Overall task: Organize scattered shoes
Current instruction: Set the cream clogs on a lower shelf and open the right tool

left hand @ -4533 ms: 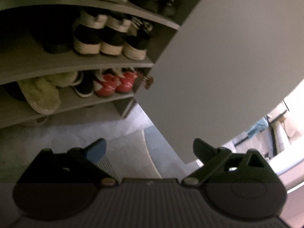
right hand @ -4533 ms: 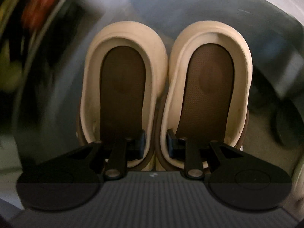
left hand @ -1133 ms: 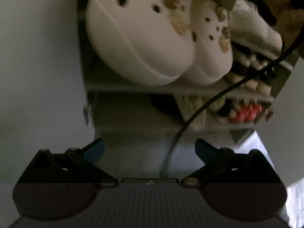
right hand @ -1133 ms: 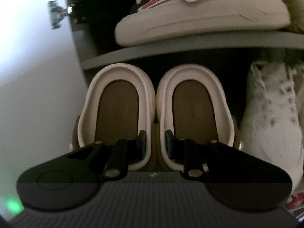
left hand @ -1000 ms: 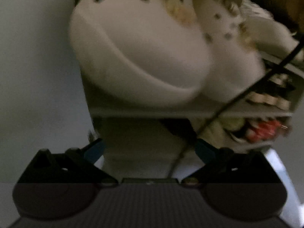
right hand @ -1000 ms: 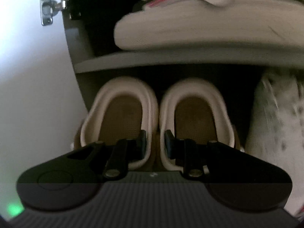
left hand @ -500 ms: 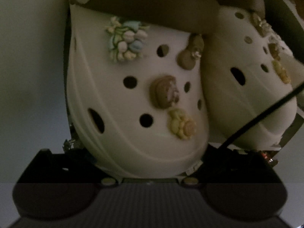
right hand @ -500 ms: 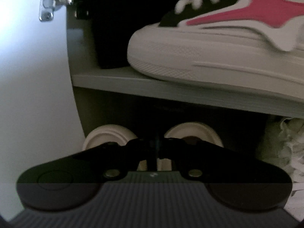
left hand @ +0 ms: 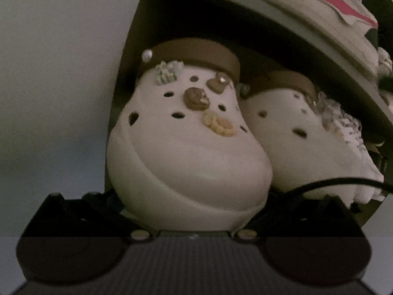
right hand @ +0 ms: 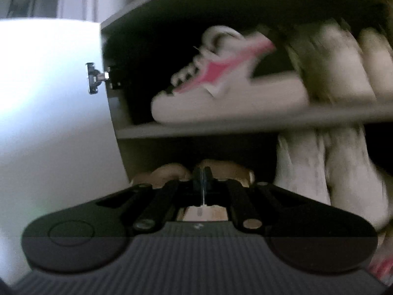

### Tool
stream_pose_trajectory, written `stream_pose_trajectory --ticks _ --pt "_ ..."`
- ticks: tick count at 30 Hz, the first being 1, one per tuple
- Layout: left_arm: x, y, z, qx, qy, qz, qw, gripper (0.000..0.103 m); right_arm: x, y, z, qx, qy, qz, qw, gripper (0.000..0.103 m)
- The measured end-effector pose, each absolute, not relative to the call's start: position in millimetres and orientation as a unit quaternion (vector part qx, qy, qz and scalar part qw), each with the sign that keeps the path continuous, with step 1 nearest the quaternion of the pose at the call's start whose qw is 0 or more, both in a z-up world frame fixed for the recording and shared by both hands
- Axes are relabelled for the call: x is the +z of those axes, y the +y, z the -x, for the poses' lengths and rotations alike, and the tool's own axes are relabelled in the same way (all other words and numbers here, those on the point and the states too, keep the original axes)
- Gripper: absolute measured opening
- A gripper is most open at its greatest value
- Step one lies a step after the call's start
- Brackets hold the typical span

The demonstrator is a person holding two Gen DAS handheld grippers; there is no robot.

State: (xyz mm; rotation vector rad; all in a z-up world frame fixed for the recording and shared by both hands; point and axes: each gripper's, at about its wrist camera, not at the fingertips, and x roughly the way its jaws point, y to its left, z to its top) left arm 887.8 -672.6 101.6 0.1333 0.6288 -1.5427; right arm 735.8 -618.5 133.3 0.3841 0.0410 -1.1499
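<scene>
The left gripper [left hand: 194, 211] is spread wide, its fingers flanking the near cream clog [left hand: 186, 147] at 12 o'clock; grip cannot be confirmed. The right gripper [right hand: 202, 186] is closed, empty, with the clog heels [right hand: 172, 172] just beyond it.

- The left claw [left hand: 194, 211] is held level and spread wide; its fingers are hidden in shadow at either side.
- The right claw [right hand: 202, 184] is held level, its two fingers [right hand: 196, 180] pressed together with only a thin slit between them.
</scene>
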Motion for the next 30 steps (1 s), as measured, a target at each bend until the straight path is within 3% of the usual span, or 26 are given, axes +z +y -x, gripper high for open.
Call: stream_pose_trajectory --ticks 6,10,11,18,19,21,30 --pt "110.6 -685.6 -883.7 -0.687 0.277 -0.073 0.668 0.103 74.7 -610.3 -721.2 -0.522 0.009 -0.308 0.795 0.006" --pt "114.0 -692.8 -881.9 -0.691 0.276 -0.078 0.664 0.103 53.2 -603.3 -717.2 -0.505 -0.013 -0.342 0.793 0.024" --pt "114.4 -694.1 -882.3 -0.691 0.276 -0.077 0.663 0.103 48.1 -601.5 -715.9 -0.503 -0.022 -0.352 0.789 0.024" --pt "109.6 -717.1 -879.2 -0.691 0.287 -0.059 0.660 0.103 8.1 -623.8 -724.2 -0.465 -0.059 -0.406 0.784 0.025" --pt "109.9 -720.3 -878.1 -0.691 0.287 -0.058 0.661 0.103 5.2 -628.0 -725.8 -0.462 -0.059 -0.410 0.784 0.021" --pt "111.0 -729.2 -876.6 -0.683 0.284 -0.058 0.670 0.103 -3.8 -641.5 -733.4 -0.444 -0.054 -0.422 0.789 0.025" --pt "117.6 -768.0 -865.9 -0.680 0.286 -0.049 0.673 0.103 12.1 -635.5 -760.6 -0.450 -0.040 -0.370 0.812 0.020"
